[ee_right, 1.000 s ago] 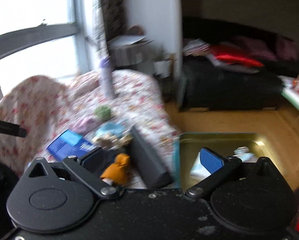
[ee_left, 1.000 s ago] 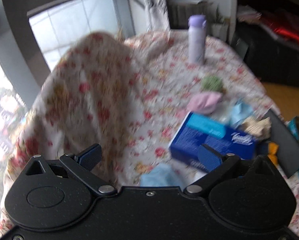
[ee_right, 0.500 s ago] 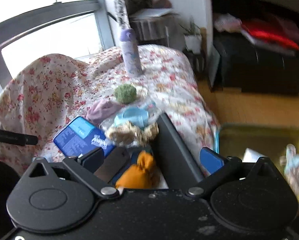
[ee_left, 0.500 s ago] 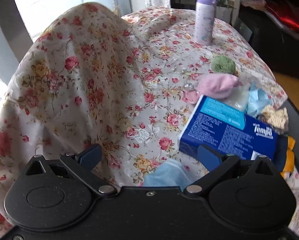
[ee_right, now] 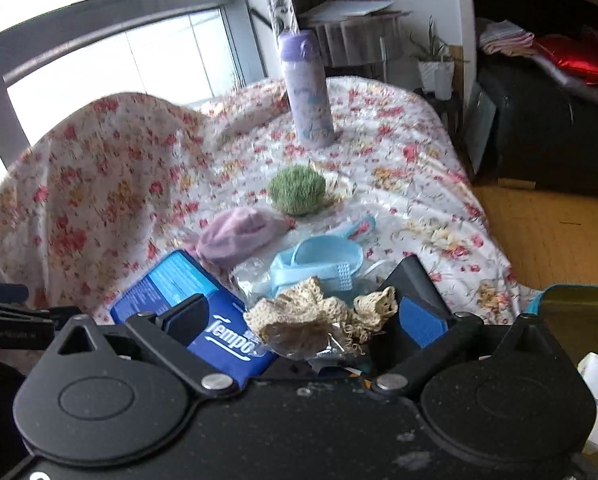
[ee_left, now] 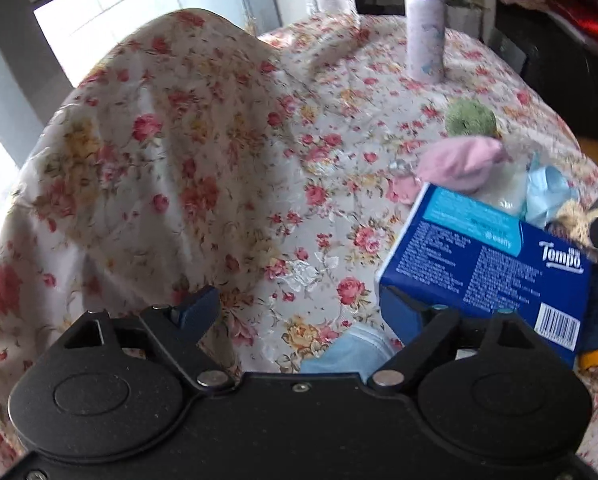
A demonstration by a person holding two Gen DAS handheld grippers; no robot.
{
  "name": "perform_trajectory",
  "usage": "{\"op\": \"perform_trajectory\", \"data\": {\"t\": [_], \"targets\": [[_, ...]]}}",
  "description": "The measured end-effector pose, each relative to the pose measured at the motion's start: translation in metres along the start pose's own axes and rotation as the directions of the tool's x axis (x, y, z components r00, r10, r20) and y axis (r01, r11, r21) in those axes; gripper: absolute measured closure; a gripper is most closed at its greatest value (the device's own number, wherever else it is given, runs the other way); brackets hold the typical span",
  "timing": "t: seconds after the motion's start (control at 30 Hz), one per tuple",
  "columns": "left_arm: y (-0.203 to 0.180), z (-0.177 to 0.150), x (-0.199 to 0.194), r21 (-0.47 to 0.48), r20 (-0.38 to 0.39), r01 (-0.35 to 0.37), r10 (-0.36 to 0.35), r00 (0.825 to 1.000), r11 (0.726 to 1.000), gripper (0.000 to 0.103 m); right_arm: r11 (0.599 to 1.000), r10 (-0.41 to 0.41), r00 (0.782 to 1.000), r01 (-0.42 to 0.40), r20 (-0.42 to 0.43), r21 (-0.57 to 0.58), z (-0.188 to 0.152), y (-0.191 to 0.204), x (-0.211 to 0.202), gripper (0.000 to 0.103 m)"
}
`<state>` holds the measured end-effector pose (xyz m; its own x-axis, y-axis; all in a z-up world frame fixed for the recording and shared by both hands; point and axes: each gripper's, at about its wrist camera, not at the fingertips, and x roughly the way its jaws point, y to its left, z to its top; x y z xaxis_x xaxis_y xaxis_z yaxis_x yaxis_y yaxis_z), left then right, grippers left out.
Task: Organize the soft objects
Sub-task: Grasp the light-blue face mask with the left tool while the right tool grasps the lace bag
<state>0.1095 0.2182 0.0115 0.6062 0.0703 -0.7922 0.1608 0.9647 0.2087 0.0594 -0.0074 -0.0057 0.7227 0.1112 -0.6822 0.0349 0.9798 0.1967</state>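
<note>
Pick-up step, by my read: the left gripper (ee_left: pixel 299 312) hangs over a light blue soft item (ee_left: pixel 345 350) at the near edge, jaws just narrowing, spread, pinching nothing. Next it must drop and straddle. Right, the right gripper (ee_right: pixel 305 316) gapes over the crocheted piece (ee_right: pixel 311 320).

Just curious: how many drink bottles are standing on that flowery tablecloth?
1: a lavender-capped bottle, upright at the far end of the floral tablecloth, beyond the fuzzy green ball. Others may be hidden.
</note>
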Motion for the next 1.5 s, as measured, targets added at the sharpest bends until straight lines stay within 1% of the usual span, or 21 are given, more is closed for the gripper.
{"op": "perform_trajectory", "data": {"t": [0.07, 0.1, 0.13, 0.2, 0.23, 0.27, 0.3, 0.33, 0.37, 0.4, 0.43, 0.47, 0.67, 0.8, 1.1, 1.2, 1.27, 1.3, 1.33, 1.37, 1.5], "targets": [[-0.002, 0.0, 0.004, 0.015, -0.013, 0.006, -0.006, 1.0, 1.0, 0.019, 1.0, -0.009, 1.0, 0.008, -0.018, -0.008, -0.002, 0.001, 0.011, 0.009], [-0.003, 0.0, 0.006, 0.018, -0.019, 0.007, -0.007, 1.0, 1.0, 0.019, 1.0, -0.006, 1.0, 0.006, -0.03, 0.0, -0.003, 0.0, 0.015, 0.015], [-0.004, 0.0, 0.007, 0.02, -0.023, 0.007, -0.006, 1.0, 1.0, 0.019, 1.0, 0.002, 0.999, -0.001, -0.045, 0.014, -0.004, -0.003, 0.017, 0.026], [-0.005, 0.0, 0.009, 0.028, -0.03, 0.013, -0.012, 0.999, 1.0, 0.019, 0.998, 0.036, 0.996, -0.031, -0.079, 0.063, -0.005, -0.01, 0.025, 0.037], [-0.006, 0.0, 0.01, 0.031, -0.034, 0.016, -0.015, 0.999, 0.999, 0.019, 0.995, 0.06, 0.995, -0.054, -0.08, 0.085, -0.005, -0.013, 0.026, 0.042], [-0.006, 0.0, 0.012, 0.033, -0.038, 0.016, -0.015, 0.999, 0.999, 0.019, 0.991, 0.082, 0.994, -0.073, -0.079, 0.108, -0.005, -0.017, 0.026, 0.045], [-0.007, 0.0, 0.012, 0.035, -0.043, 0.015, -0.014, 0.999, 0.999, 0.019, 0.99, 0.09, 0.993, -0.08, -0.08, 0.121, -0.005, -0.019, 0.026, 0.051], [-0.007, 0.0, 0.013, 0.037, -0.045, 0.018, -0.017, 0.999, 0.999, 0.019, 0.988, 0.1, 0.992, -0.09, -0.08, 0.126, -0.004, -0.02, 0.025, 0.058], [-0.007, 0.0, 0.014, 0.038, -0.046, 0.023, -0.021, 0.999, 0.999, 0.019, 0.987, 0.109, 0.991, -0.098, -0.078, 0.129, -0.003, -0.021, 0.024, 0.061], [-0.008, 0.0, 0.015, 0.039, -0.05, 0.022, -0.02, 0.999, 0.999, 0.019, 0.986, 0.115, 0.99, -0.105, -0.076, 0.129, -0.003, -0.021, 0.022, 0.067], [-0.008, 0.0, 0.015, 0.038, -0.053, 0.02, -0.018, 0.998, 0.999, 0.019, 0.986, 0.12, 0.99, -0.11, -0.073, 0.128, -0.002, -0.021, 0.019, 0.075], [-0.008, 0.001, 0.016, 0.039, -0.056, 0.021, -0.019, 0.998, 0.999, 0.019, 0.986, 0.123, 0.99, -0.114, -0.067, 0.122, -0.001, -0.021, 0.016, 0.079], [-0.009, 0.002, 0.018, 0.04, -0.073, 0.022, -0.019, 0.997, 0.999, 0.019, 0.989, 0.118, 0.993, -0.115, -0.026, 0.091, 0.005, -0.02, -0.012, 0.08], [-0.008, 0.002, 0.019, 0.032, -0.085, 0.023, -0.02, 0.996, 0.999, 0.019, 0.989, 0.123, 0.992, -0.124, 0.018, 0.086, 0.005, -0.021, -0.036, 0.08], [-0.011, 0.004, 0.015, 0.041, -0.084, 0.011, -0.008, 0.996, 0.999, 0.019, 0.989, 0.128, 0.988, -0.134, 0.088, 0.068, -0.005, -0.016, -0.084, 0.08], [-0.007, 0.007, 0.013, 0.016, -0.096, 0.015, -0.013, 0.995, 1.0, 0.018, 0.988, 0.134, 0.987, -0.14, 0.092, 0.071, -0.011, -0.014, -0.09, 0.08], [-0.004, 0.008, 0.015, -0.002, -0.126, 0.016, -0.016, 0.992, 1.0, 0.019, 0.988, 0.133, 0.987, -0.139, 0.092, 0.073, -0.015, -0.013, -0.093, 0.08], [-0.004, 0.008, 0.017, 0.001, -0.145, 0.031, -0.031, 0.989, 1.0, 0.019, 0.988, 0.133, 0.987, -0.14, 0.092, 0.071, -0.018, -0.013, -0.095, 0.08], [-0.006, 0.009, 0.02, 0.014, -0.182, 0.05, -0.047, 0.982, 0.999, 0.019, 0.988, 0.135, 0.987, -0.141, 0.091, 0.068, -0.019, -0.012, -0.096, 0.08], [-0.008, 0.009, 0.023, 0.027, -0.212, 0.054, -0.047, 0.976, 0.998, 0.019, 0.987, 0.136, 0.987, -0.142, 0.091, 0.07, -0.022, -0.013, -0.098, 0.08], [-0.026, 0.008, 0.031, 0.134, -0.292, 0.093, -0.051, 0.955, 0.987, 0.019, 0.986, 0.144, 0.985, -0.151, 0.093, 0.072, -0.026, -0.015, -0.105, 0.08]]}}
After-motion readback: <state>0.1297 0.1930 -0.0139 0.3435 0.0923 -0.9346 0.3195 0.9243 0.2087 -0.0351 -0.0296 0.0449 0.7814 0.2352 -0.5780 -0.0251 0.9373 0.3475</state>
